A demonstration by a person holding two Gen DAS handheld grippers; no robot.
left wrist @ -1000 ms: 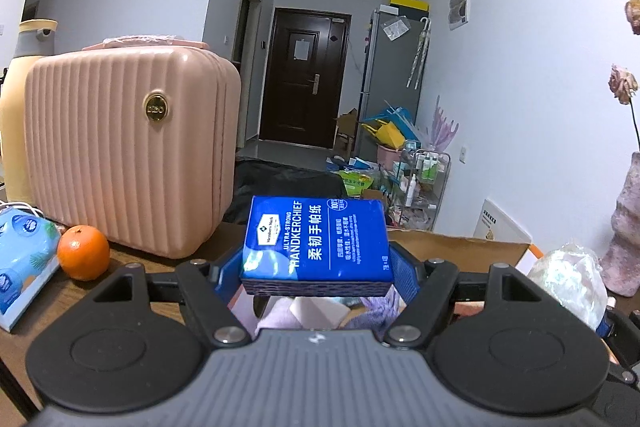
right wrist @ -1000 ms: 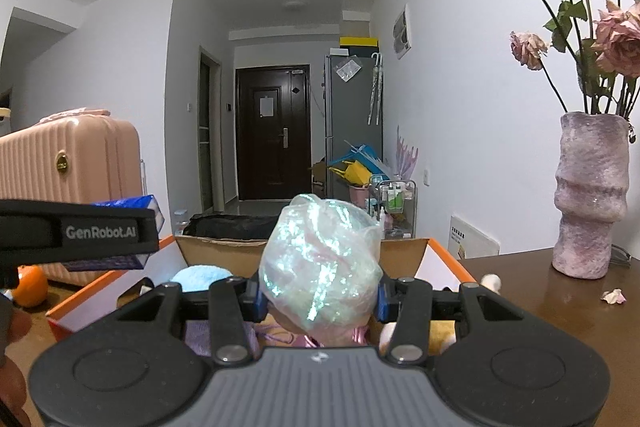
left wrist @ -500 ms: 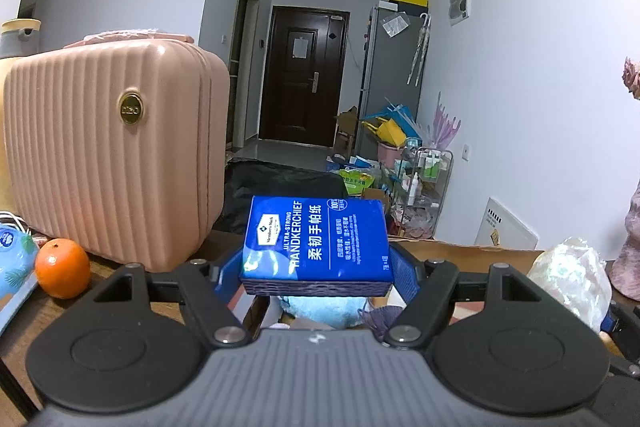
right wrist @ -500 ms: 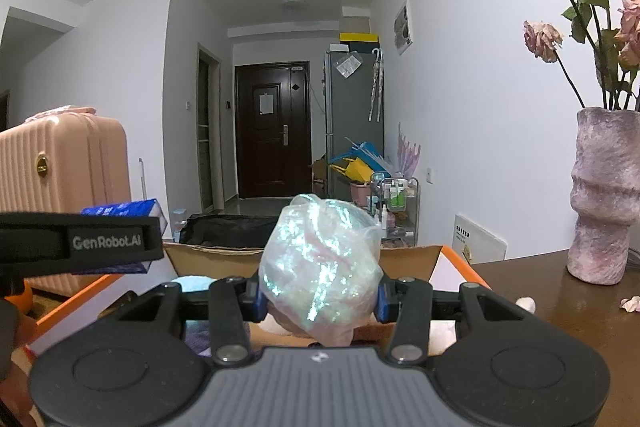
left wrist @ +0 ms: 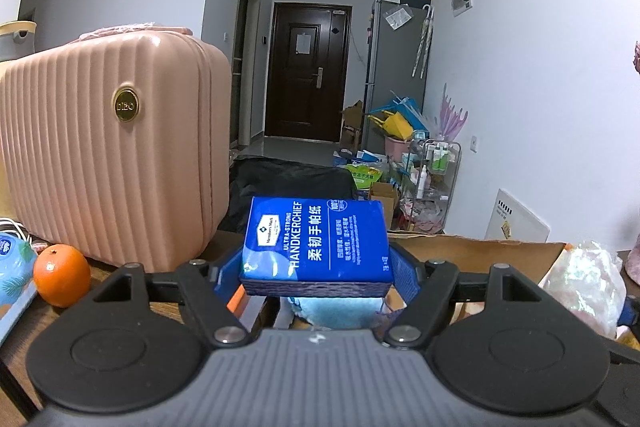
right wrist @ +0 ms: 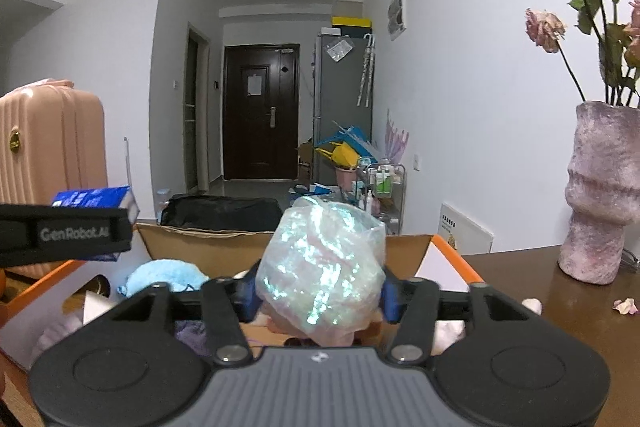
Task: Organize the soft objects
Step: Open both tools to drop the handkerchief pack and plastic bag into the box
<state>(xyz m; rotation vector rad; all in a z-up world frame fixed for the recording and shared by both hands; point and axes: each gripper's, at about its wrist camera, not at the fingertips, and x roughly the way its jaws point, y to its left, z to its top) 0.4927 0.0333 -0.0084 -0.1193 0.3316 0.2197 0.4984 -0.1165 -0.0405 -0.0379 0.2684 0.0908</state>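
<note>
The handkerchief pack [left wrist: 318,242], blue with white lettering, sits flat and level between the pads of the left gripper [left wrist: 318,269], which is clamped on its two short sides and holding it up over the open cardboard box [right wrist: 208,247]. From the right wrist camera the same pack pokes out at about 9 o'clock. The right gripper [right wrist: 318,293] has a crinkly iridescent bag [right wrist: 320,267] between its blue pads; its jaws have just been opening, and the bag is there with both pads touching its sides, also above the box. Down inside the box there's a fluffy light-blue thing [right wrist: 164,277] at roughly 8 o'clock from the bag. Pink suitcase [left wrist: 116,163] stands at 10 o'clock in the left view with an orange [left wrist: 61,275] in front of it, and a pink vase [right wrist: 600,195] with dried roses stands at 3 o'clock on the table [right wrist: 560,323] in the right view.
</note>
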